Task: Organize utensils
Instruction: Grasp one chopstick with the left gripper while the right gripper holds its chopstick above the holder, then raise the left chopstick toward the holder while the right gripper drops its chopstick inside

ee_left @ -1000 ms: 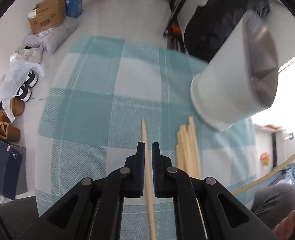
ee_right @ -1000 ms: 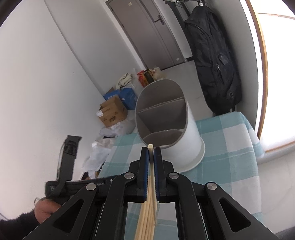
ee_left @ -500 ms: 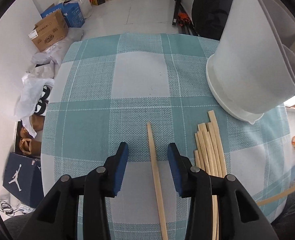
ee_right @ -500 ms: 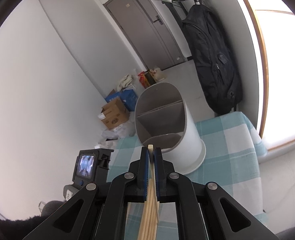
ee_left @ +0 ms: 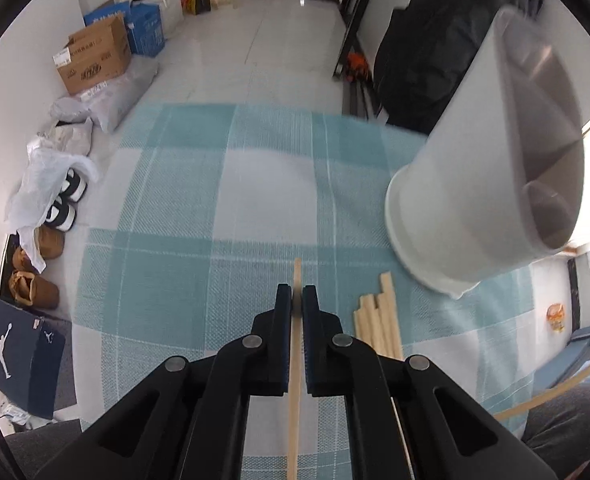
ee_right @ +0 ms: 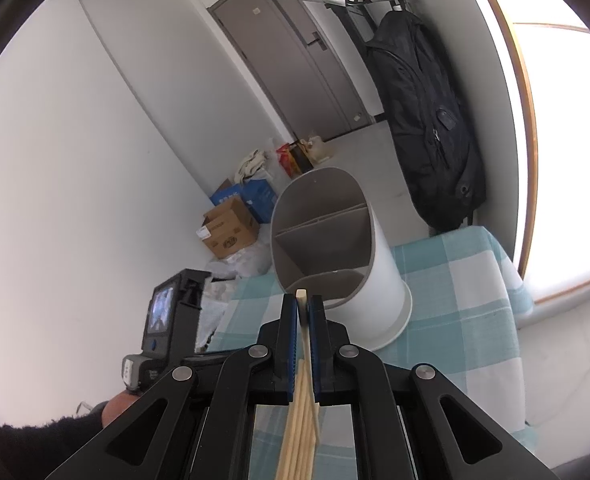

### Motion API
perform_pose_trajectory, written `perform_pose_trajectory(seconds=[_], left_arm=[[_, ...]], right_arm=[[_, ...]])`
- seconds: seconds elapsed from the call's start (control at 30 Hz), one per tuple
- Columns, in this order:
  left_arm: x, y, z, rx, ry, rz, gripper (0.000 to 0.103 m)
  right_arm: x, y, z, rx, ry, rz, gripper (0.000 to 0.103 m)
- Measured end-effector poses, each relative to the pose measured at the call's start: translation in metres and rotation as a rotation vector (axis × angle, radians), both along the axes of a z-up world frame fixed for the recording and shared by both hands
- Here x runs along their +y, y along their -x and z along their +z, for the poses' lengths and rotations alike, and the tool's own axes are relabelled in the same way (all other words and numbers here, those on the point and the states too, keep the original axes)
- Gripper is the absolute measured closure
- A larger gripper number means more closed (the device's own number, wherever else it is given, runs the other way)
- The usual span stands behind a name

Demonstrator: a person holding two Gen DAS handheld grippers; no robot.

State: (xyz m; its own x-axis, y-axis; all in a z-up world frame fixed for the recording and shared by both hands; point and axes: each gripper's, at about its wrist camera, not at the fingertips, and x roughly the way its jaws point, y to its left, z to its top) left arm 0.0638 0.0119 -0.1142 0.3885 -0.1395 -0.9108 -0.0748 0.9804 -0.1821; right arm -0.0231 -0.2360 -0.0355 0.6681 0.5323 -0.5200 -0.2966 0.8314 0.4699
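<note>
In the left wrist view my left gripper (ee_left: pixel 296 294) is shut on a single wooden chopstick (ee_left: pixel 296 364) over the teal checked tablecloth (ee_left: pixel 215 208). Several more chopsticks (ee_left: pixel 377 320) lie on the cloth just to its right. The white divided utensil holder (ee_left: pixel 479 184) stands at the right. In the right wrist view my right gripper (ee_right: pixel 302 304) is shut on one chopstick (ee_right: pixel 302 314), held in the air in front of the utensil holder (ee_right: pixel 335 256). Below the jaws the pile of chopsticks (ee_right: pixel 301 420) shows on the cloth.
The table edge drops to a floor with cardboard boxes (ee_left: pixel 95 56), bags and shoes (ee_left: pixel 59 200) at the left. A black backpack (ee_right: pixel 427 120) hangs behind the table. The left hand-held unit (ee_right: pixel 167 320) shows at the lower left of the right wrist view.
My left gripper was shut on the chopstick, opened over it half a second ago, and is shut on it again now. My right gripper has kept its chopstick, barely moving.
</note>
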Motion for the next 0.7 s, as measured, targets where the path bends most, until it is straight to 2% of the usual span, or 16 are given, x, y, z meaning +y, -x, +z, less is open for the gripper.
perform_pose_trajectory(seconds=[0.27,0.37,0.7], left_arm=[[0.004,0.042,0.059,-0.269,0.041,0.048,0.102],[-0.001,0.051,0.071,-0.349,0.03,0.044,0.102],[-0.011,0.061,0.084,-0.454,0.022,-0.019,0.102]], right_arm=[[0.0,0.003,0.001,-0.017,0.012,-0.003,0.097],[0.002,0.006,0.004,-0.038,0.031,-0.013,0.097],[0.016,0.018,0.013,-0.107,0.063,0.022,0.099]])
